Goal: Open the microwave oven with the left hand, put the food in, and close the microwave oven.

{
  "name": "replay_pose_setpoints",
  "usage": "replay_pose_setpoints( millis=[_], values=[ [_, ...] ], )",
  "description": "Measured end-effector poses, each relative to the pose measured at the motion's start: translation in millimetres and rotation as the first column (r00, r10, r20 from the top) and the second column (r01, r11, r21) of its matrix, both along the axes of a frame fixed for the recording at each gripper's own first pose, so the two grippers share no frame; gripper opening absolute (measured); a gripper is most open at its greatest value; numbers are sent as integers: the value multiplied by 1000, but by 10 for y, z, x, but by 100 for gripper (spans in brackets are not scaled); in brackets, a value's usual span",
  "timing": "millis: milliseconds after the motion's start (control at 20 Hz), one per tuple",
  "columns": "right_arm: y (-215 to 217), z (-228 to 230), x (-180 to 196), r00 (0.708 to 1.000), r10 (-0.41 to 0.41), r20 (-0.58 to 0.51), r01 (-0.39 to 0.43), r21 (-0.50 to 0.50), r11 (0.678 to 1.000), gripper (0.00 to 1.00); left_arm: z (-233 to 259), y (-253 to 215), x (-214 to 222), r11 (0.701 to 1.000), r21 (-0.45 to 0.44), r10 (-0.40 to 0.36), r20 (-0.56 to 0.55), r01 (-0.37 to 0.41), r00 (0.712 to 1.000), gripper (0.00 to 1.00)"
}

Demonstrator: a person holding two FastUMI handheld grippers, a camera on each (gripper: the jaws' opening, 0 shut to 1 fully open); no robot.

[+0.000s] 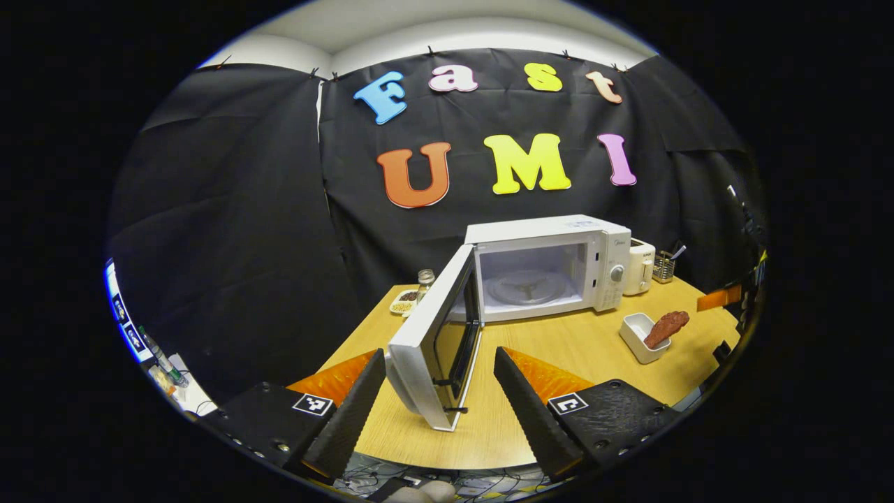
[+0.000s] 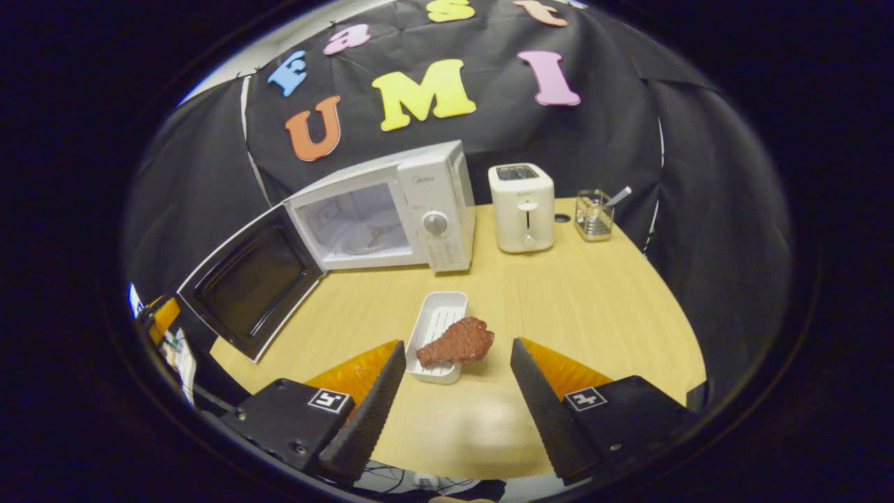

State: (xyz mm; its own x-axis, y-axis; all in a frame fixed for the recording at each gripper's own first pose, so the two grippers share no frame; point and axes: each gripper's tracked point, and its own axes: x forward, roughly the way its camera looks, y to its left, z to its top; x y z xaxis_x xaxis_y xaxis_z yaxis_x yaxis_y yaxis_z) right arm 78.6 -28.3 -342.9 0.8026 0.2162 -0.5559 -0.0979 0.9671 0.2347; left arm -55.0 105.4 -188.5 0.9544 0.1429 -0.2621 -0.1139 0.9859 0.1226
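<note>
Microwave oven (image 1: 548, 269) stands at the back of the wooden table (image 1: 559, 349), white, with its door (image 1: 433, 342) swung wide on the hinge at its left side. Through the opening the glass turntable (image 1: 524, 288) lies bare inside the cavity. In the left gripper view the door's free edge reaches forward into the gap between the left gripper (image 1: 440, 391) fingers, which are spread wide apart; neither finger touches the door. In the right gripper view the same oven (image 2: 391, 209) sits to the left, its door (image 2: 251, 283) folded out with the dark inner window facing the camera.

On the table in front of the oven, a white tray (image 2: 438, 335) holds the food, a reddish-brown piece shaped like a drumstick (image 2: 457, 342), lying across the tray's near end and overhanging its right rim. The right gripper (image 2: 457, 398) hovers just short of it with its fingers spread, one on each side of the tray and clear of it. In the left gripper view the tray (image 1: 637, 334) and drumstick (image 1: 667, 328) sit well to the right of the open door.

Beside the oven's right side stands a white toaster (image 2: 522, 207), and past it a clear holder (image 2: 595, 215) with a utensil in it. To the left of the oven, behind the door, are a small jar (image 1: 424, 281) and a shallow dish (image 1: 405, 302).
</note>
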Motion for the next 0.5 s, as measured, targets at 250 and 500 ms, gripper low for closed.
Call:
replay_pose_setpoints(
  millis=[250,500],
  values=[
    [4,-404,405,982,123,-140,-101,156,983,82,147,-295,208,998,17,61,-2,-61,998,96],
    [121,-504,553,929,254,-268,-141,379,914,70,170,-544,377,993,28,120,-29,-119,992,96]
  ],
)
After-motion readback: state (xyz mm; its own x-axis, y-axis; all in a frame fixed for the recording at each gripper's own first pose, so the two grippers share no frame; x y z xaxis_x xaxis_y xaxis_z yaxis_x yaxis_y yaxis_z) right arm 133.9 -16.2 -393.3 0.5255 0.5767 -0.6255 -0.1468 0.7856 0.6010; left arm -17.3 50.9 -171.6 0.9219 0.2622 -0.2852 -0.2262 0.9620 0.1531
